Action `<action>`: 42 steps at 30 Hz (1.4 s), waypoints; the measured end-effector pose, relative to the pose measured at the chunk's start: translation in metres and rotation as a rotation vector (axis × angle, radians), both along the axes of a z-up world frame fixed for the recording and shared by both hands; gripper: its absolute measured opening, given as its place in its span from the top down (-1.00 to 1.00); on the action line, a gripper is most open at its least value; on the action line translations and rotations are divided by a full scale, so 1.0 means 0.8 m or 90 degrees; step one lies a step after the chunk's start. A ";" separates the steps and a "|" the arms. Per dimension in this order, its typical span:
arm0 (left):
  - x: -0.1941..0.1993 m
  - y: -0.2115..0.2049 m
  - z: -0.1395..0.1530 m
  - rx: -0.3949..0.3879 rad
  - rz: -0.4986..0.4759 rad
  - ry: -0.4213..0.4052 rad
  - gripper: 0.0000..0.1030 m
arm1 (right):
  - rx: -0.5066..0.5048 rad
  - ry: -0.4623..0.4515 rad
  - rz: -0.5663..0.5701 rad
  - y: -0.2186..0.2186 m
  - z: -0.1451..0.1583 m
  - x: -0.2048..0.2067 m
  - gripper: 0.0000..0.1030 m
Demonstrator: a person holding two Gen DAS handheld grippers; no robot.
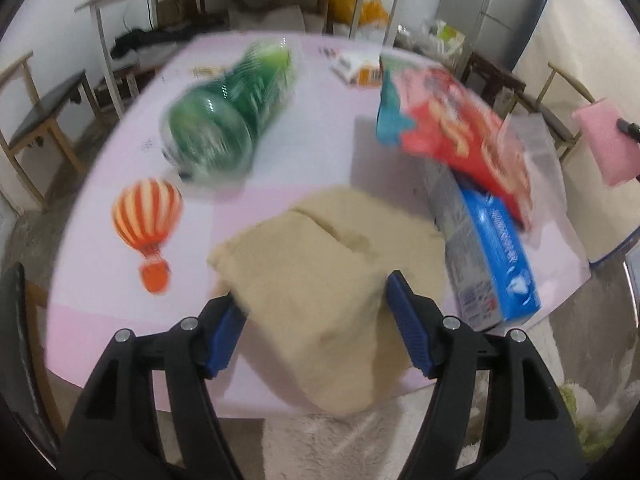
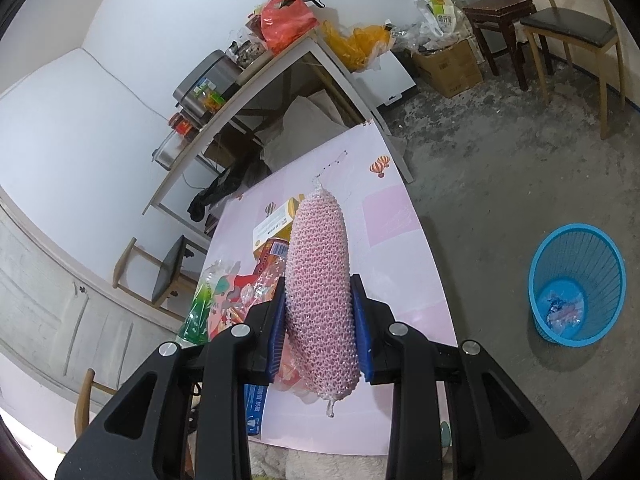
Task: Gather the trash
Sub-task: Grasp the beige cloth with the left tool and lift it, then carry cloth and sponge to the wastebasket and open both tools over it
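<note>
My left gripper point(image 1: 316, 320) is shut on a crumpled beige paper bag point(image 1: 320, 280) and holds it over the near edge of the pink table point(image 1: 100, 312). A green plastic bottle point(image 1: 228, 112) lies on the table beyond it. A red snack bag point(image 1: 460, 136) rests on a blue box point(image 1: 496, 256) at the right. My right gripper point(image 2: 320, 320) is shut on a pink foam net sleeve point(image 2: 320, 288), held upright above the table point(image 2: 400, 240); the sleeve also shows in the left wrist view point(image 1: 604, 140). A blue trash basket point(image 2: 576, 284) stands on the floor to the right.
An orange-and-white box point(image 1: 360, 68) lies at the table's far side. Chairs point(image 2: 568, 36) and a stool point(image 2: 500, 12) stand on the concrete floor. A cluttered white shelf table point(image 2: 256, 92) with bags stands against the wall. A cardboard box point(image 2: 452, 64) sits nearby.
</note>
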State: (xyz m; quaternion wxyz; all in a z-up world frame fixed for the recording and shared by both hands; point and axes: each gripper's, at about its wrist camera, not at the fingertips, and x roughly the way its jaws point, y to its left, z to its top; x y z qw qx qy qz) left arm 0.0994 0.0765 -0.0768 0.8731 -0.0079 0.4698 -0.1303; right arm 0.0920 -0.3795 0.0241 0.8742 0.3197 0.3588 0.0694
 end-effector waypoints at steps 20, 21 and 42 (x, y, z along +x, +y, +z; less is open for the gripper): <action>-0.035 -0.019 0.067 0.066 -0.019 -0.106 0.90 | 0.014 -0.021 -0.015 -0.024 -0.004 -0.029 0.43; -0.037 -0.022 0.080 0.063 -0.024 -0.119 0.90 | 0.017 -0.025 -0.021 -0.029 -0.004 -0.034 0.43; 0.016 -0.551 0.171 0.026 -0.534 -0.079 0.89 | 0.072 0.002 -0.374 -0.217 -0.076 -0.209 0.43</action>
